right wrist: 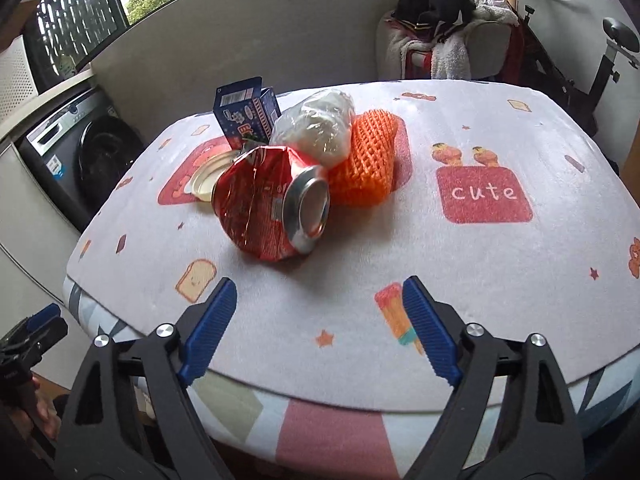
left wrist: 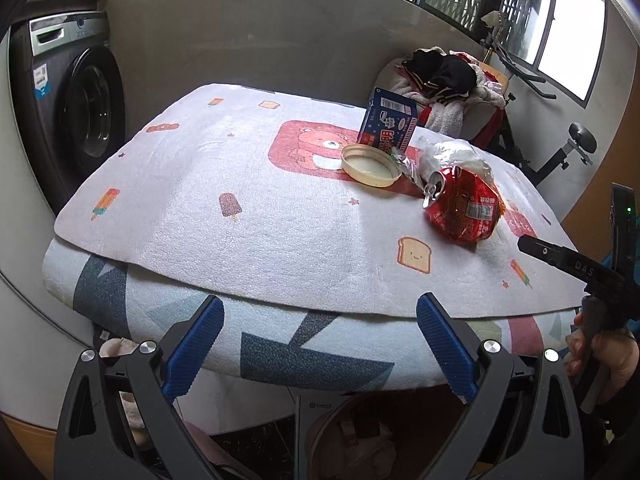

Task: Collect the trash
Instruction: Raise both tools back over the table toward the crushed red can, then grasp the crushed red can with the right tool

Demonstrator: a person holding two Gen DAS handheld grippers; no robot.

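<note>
A crushed red can (right wrist: 268, 208) (left wrist: 464, 208) lies on the white patterned cloth. Behind it sit an orange foam net (right wrist: 366, 164), a crumpled clear plastic bag (right wrist: 316, 128) (left wrist: 456, 156), a blue carton (right wrist: 248, 116) (left wrist: 388, 124) and a cream lid (left wrist: 370, 164) (right wrist: 204, 184). My right gripper (right wrist: 320, 328) is open above the table's near edge, short of the can, with nothing between its blue pads. My left gripper (left wrist: 320, 344) is open too, at the table's front edge, empty. A hand holding the right gripper shows at the far right of the left wrist view.
The cloth-covered table (left wrist: 240, 208) drops off at its near edge. A washing machine (left wrist: 76, 108) stands to the left. A chair piled with clothes (left wrist: 448, 80) and an exercise bike (right wrist: 600, 60) stand behind the table. A bin with trash (left wrist: 360, 436) shows under the table edge.
</note>
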